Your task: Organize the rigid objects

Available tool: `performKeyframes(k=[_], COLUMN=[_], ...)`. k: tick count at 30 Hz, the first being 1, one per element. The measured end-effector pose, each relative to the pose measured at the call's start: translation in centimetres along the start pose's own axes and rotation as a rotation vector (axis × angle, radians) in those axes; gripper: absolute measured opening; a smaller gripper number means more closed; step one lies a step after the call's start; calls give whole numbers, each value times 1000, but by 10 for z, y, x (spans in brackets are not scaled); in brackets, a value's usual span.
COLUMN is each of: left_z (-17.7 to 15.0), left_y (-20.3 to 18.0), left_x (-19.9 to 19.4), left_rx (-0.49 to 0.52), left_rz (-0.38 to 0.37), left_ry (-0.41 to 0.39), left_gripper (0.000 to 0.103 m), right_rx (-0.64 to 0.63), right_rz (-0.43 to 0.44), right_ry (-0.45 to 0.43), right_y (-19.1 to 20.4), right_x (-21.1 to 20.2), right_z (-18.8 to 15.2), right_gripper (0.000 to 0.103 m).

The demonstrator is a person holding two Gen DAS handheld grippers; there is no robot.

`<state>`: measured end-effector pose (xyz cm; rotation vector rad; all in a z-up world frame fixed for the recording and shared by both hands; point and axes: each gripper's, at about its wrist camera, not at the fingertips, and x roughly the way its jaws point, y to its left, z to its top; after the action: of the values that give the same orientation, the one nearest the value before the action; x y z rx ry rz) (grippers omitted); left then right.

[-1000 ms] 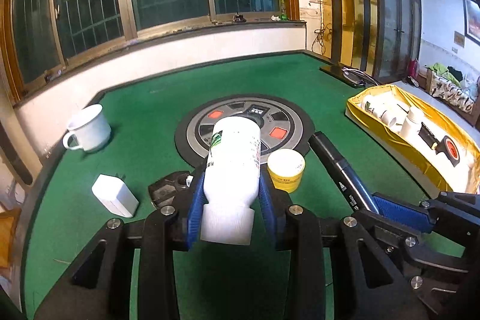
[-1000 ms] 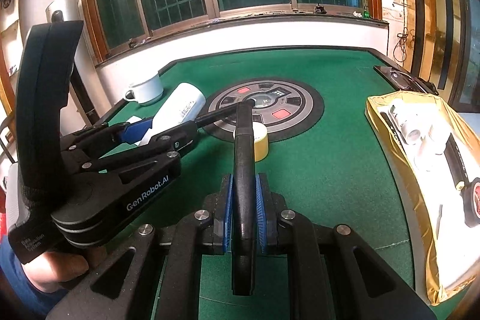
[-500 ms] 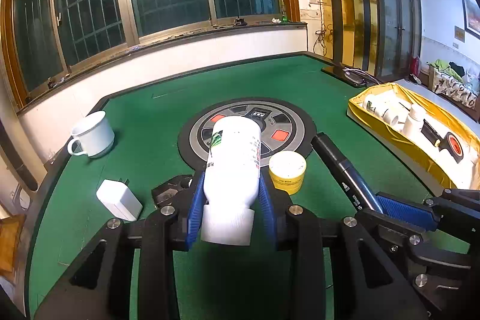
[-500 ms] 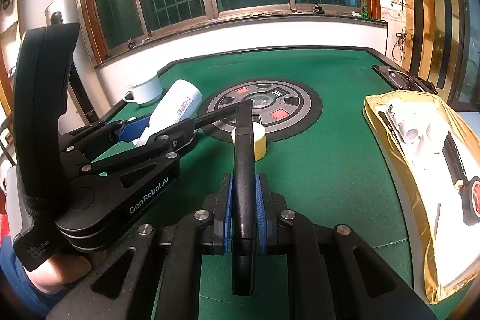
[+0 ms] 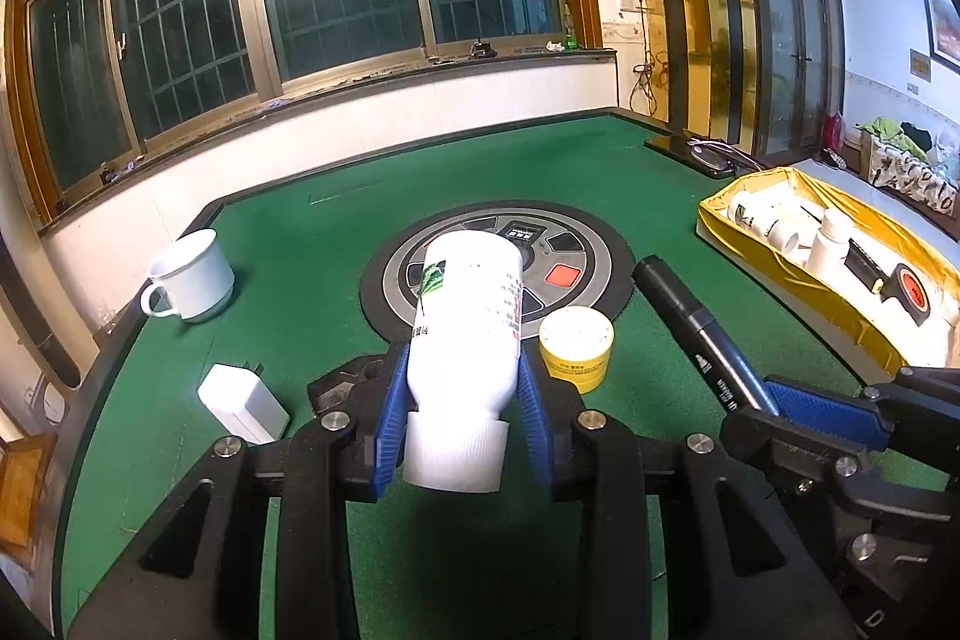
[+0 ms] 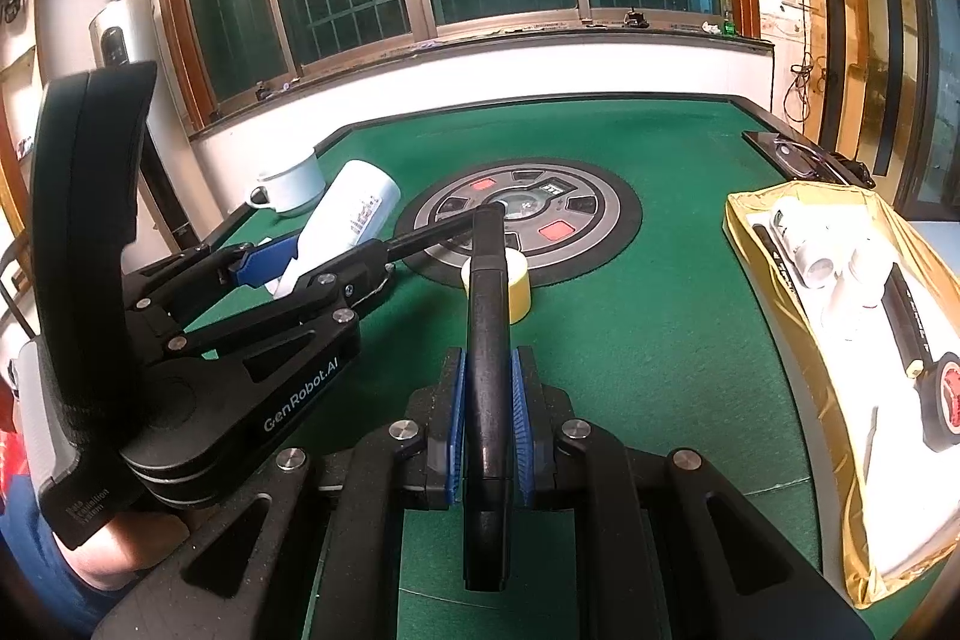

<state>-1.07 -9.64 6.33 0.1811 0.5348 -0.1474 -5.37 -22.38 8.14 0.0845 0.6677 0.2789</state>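
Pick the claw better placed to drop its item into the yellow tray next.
Right, probably. The right claw grips the black marker, and the yellow tray lies just to its right. The left claw, holding the white bottle, sits farther across the green table.

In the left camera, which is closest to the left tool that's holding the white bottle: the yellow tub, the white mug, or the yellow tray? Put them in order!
From the left tool, which grips the white bottle:
1. Yellow tub, just right of the tool's tips on the green table.
2. White mug, out to the left near the table's edge.
3. Yellow tray, far off to the right with things already inside.
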Motion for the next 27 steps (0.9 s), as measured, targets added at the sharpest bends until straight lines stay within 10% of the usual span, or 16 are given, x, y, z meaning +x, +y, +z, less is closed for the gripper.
performKeyframes(k=[27], left_z=[-5], left_y=[-5], left_x=[-14], left_rx=[-55], left_rz=[-45], left_ry=[13], left_gripper=[32], right_rx=[61], right_rz=[-2], right_ry=[-53], right_y=[-27], right_x=[-32], right_z=[-3], right_gripper=[13])
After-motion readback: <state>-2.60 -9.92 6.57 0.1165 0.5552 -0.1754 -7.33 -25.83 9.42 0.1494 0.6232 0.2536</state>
